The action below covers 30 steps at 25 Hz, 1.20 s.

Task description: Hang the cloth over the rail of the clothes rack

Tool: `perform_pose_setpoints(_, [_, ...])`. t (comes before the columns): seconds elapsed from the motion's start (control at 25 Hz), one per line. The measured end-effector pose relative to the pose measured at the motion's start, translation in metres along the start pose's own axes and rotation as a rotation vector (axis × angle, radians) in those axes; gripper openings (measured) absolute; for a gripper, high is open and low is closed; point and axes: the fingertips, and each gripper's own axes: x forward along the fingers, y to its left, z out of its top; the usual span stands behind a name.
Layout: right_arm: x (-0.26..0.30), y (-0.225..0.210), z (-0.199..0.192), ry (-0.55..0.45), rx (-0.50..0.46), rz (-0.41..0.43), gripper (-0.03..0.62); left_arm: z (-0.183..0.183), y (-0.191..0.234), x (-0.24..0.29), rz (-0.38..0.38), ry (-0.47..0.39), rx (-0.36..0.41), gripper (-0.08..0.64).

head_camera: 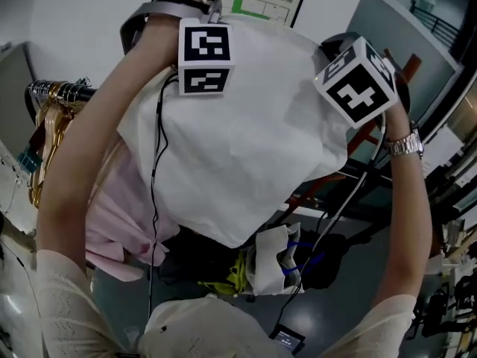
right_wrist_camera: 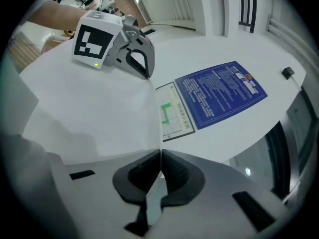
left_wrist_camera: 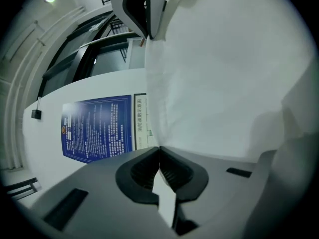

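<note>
I hold a white cloth raised and spread between both grippers, and its lower part hangs in a point. In the head view only the marker cubes show, the left one and the right one; the jaws are hidden behind the cloth. My left gripper is shut on the cloth's top edge. At the other top corner, my right gripper is shut on the cloth. The rack's rail lies to the left, below the left gripper.
Gold hangers and a pink garment hang on the rail. A blue poster is on the white wall behind the cloth. Bags and cables lie on the floor below. Dark frames and clutter stand at the right.
</note>
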Motion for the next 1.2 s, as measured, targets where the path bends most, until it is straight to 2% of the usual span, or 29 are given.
perform_pose_setpoints(0.16, [0.011, 0.031, -0.009, -0.011, 0.055, 0.094, 0.021, 0.001, -0.027, 0.004, -0.05, -0.021, -0.012, 0.014])
perform_pose_setpoints(0.32, [0.017, 0.063, -0.02, 0.031, 0.057, 0.232, 0.023, 0.001, -0.048, 0.008, -0.154, -0.045, -0.066, 0.014])
perform_pose_setpoints(0.4, [0.017, 0.073, -0.022, 0.03, 0.061, 0.274, 0.026, 0.001, -0.055, 0.01, -0.198, -0.048, -0.065, 0.014])
perform_pose_setpoints(0.48, [0.016, 0.073, -0.02, 0.016, 0.077, 0.273, 0.076, 0.004, -0.061, 0.011, -0.231, -0.057, -0.057, 0.015])
perform_pose_setpoints(0.56, [0.01, 0.067, -0.013, -0.016, 0.086, 0.248, 0.084, 0.006, -0.065, 0.012, -0.25, -0.068, -0.059, 0.033])
perform_pose_setpoints(0.64, [-0.005, 0.063, 0.002, -0.064, 0.074, 0.236, 0.084, 0.007, -0.069, 0.012, -0.267, -0.072, -0.057, 0.099])
perform_pose_setpoints(0.72, [-0.029, 0.063, 0.024, -0.118, 0.043, 0.241, 0.084, 0.009, -0.072, 0.012, -0.284, -0.08, -0.057, 0.128])
perform_pose_setpoints(0.84, [-0.068, 0.068, 0.063, -0.205, -0.006, 0.261, 0.083, 0.01, -0.073, 0.013, -0.288, -0.092, -0.062, 0.164])
perform_pose_setpoints(0.92, [-0.089, 0.077, 0.083, -0.245, -0.03, 0.275, 0.083, 0.01, -0.07, 0.014, -0.272, -0.103, -0.063, 0.221])
perform_pose_setpoints(1.04, [-0.105, 0.098, 0.093, -0.239, -0.083, 0.298, 0.083, 0.01, -0.058, 0.013, -0.22, -0.125, -0.07, 0.297])
perform_pose_setpoints(1.2, [-0.114, 0.133, 0.092, -0.208, -0.138, 0.39, 0.076, 0.006, -0.044, 0.015, -0.186, -0.145, -0.092, 0.316])
